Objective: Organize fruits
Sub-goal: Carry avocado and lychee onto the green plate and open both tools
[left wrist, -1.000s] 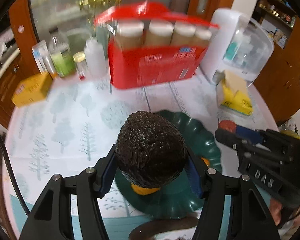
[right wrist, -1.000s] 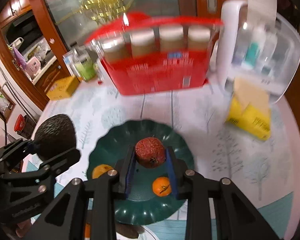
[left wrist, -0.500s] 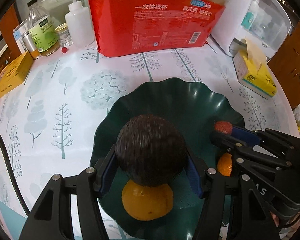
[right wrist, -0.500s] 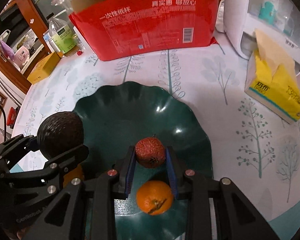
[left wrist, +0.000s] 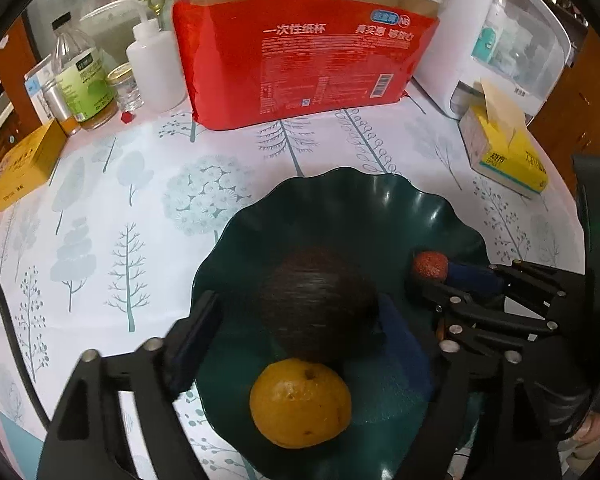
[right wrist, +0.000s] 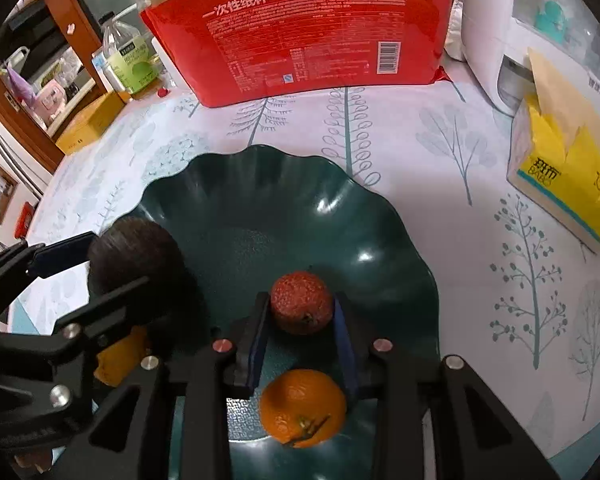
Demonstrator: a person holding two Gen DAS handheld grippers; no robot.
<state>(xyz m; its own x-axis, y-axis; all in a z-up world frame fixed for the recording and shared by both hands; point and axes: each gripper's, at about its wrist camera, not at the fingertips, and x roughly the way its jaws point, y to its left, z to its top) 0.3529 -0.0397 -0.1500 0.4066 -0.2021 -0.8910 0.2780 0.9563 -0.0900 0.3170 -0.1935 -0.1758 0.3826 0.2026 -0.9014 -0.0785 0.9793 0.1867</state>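
A dark green wavy plate (left wrist: 340,200) (right wrist: 260,184) sits on the tree-print tablecloth. My left gripper (left wrist: 300,320) has its jaws spread wide; the dark avocado (left wrist: 316,300) (right wrist: 132,252) lies blurred between them in the plate, touching only the right pad. An orange (left wrist: 300,404) lies just below it. My right gripper (right wrist: 300,312) is shut on a small red lychee (right wrist: 302,300) (left wrist: 430,266) low over the plate. A small mandarin (right wrist: 302,406) lies under the right gripper.
A red pack of paper cups (left wrist: 300,56) (right wrist: 300,28) stands behind the plate. A yellow tissue box (left wrist: 504,152) (right wrist: 564,184) is at the right, a white appliance (left wrist: 500,32) behind it. Bottles (left wrist: 84,80) and a yellow box (left wrist: 24,164) stand at the left.
Both grippers have come down over the plate. My left gripper has opened and the avocado has dropped out of its grip into the plate. The right gripper still holds the lychee.
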